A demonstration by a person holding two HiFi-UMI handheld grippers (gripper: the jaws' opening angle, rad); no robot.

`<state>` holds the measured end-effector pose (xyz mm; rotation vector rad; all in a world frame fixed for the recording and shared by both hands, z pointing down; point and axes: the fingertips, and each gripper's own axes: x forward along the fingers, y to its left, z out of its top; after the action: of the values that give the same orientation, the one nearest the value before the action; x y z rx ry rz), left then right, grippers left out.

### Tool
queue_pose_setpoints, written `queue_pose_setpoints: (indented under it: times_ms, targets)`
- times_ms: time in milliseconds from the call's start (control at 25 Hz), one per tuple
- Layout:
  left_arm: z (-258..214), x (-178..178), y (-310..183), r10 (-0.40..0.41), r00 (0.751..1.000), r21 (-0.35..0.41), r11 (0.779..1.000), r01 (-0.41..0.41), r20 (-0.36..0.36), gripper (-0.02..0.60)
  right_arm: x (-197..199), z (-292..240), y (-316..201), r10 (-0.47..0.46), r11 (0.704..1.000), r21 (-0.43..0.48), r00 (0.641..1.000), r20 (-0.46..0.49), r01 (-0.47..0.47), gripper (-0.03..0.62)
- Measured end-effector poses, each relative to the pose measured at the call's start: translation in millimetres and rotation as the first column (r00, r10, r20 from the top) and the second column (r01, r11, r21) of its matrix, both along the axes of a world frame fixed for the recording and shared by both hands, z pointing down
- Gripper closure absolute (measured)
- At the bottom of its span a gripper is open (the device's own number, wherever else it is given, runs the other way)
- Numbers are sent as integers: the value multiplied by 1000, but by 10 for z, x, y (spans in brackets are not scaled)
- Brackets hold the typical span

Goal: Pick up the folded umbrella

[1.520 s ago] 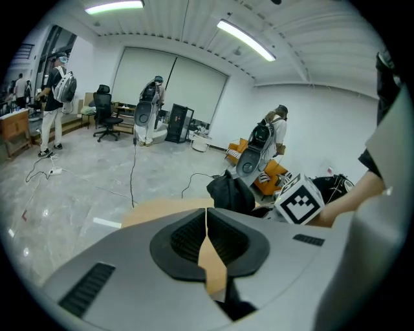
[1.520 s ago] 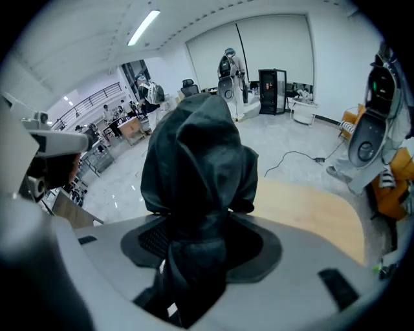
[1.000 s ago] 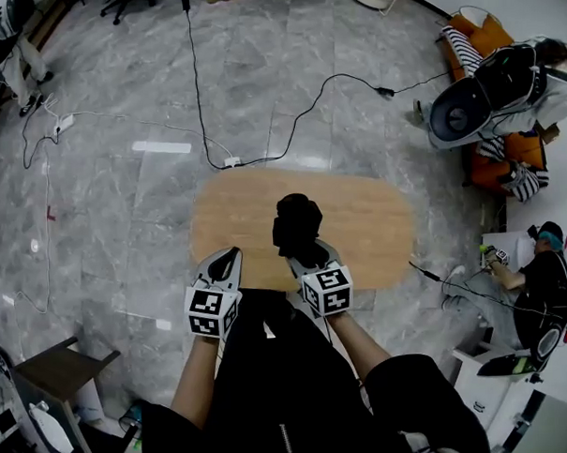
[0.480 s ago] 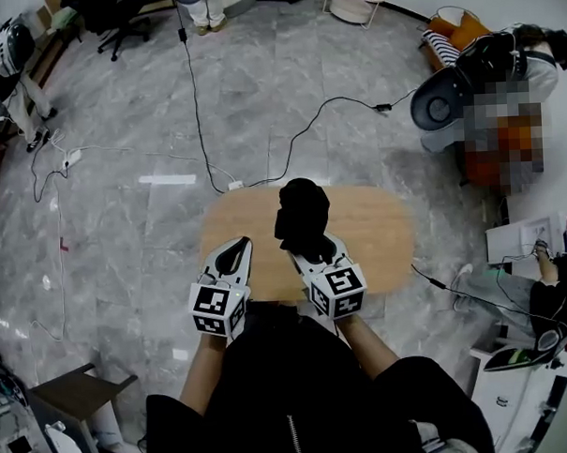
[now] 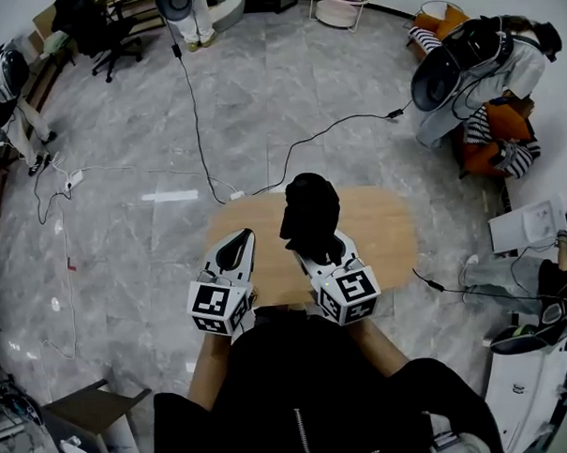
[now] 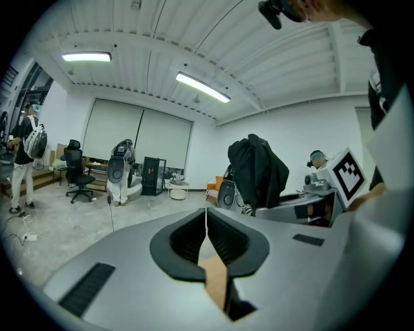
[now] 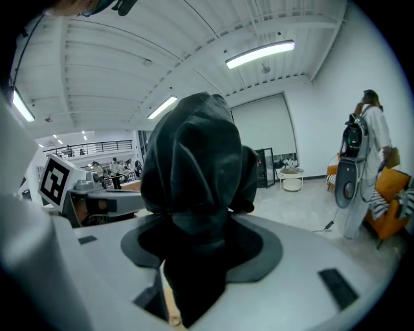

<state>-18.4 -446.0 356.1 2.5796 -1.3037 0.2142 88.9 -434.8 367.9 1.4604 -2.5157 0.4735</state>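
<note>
Right gripper view: we see the right gripper (image 7: pixel 194 249) clamped on the black folded umbrella (image 7: pixel 192 161), held upright over the wooden table (image 5: pixel 387 228). Left gripper (image 6: pixel 207 223) sits just beside it, jaws together with nothing between them.

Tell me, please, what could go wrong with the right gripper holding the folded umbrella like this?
The right gripper grips the folded umbrella by one end, so its bulky far end may tip it out onto the table. The jaws may pinch loose fabric, not the shaft. The left gripper is shut, unready to catch.
</note>
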Motion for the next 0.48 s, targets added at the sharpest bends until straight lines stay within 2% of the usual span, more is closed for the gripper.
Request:
queue_pose_setpoints:
  times_ms: [160, 480]
  targets:
    - [-65, 17, -13, 4, 1000, 21, 1000, -4, 3, 563, 25, -21, 22, -3, 1000, 11, 1000, 0, 3, 361]
    - [-40, 46, 23, 12, 1000, 5, 1000, -12, 3, 563, 40, 34, 92, -1, 1000, -17, 1000, 5, 1, 362]
